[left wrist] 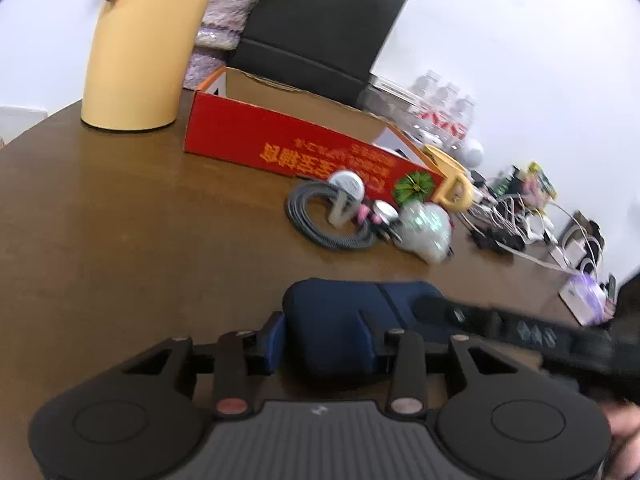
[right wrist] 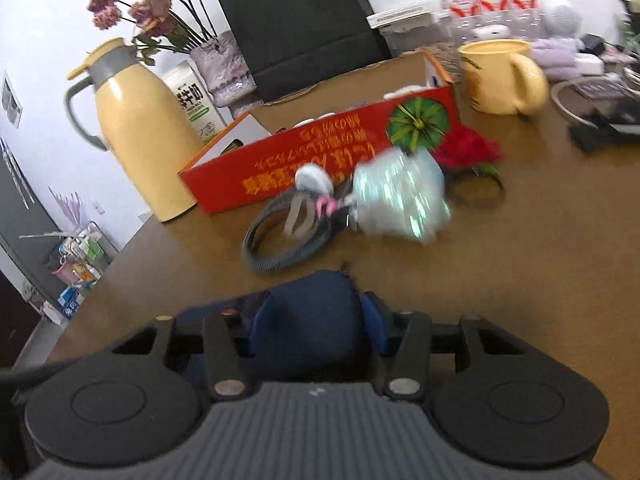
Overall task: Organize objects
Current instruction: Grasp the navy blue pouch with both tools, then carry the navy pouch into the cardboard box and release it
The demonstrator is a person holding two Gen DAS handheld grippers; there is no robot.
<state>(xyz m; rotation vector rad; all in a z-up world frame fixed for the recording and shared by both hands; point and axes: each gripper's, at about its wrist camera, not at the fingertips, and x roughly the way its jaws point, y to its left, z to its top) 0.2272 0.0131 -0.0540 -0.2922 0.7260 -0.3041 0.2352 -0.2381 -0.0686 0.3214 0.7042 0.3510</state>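
Observation:
A dark blue zip case (left wrist: 352, 320) lies on the brown table near me. My left gripper (left wrist: 322, 338) is shut on its near end. My right gripper (right wrist: 310, 322) is shut on the same case (right wrist: 308, 320) from the other side; its arm crosses the left wrist view at the right. Beyond the case lie a coiled grey cable (left wrist: 320, 220) with a white plug, a small pink item (left wrist: 365, 213), and a shiny crinkled packet (left wrist: 426, 230). The open red cardboard box (left wrist: 288, 140) stands behind them; it also shows in the right wrist view (right wrist: 320, 152).
A yellow thermos (left wrist: 144, 48), a vase, a black paper bag (left wrist: 320, 32) and water bottles (left wrist: 444, 108) stand behind the box. A yellow mug (right wrist: 500, 76) sits right of it, with a red flower (right wrist: 466, 150) in front. Cables and chargers (left wrist: 520, 224) clutter the far right.

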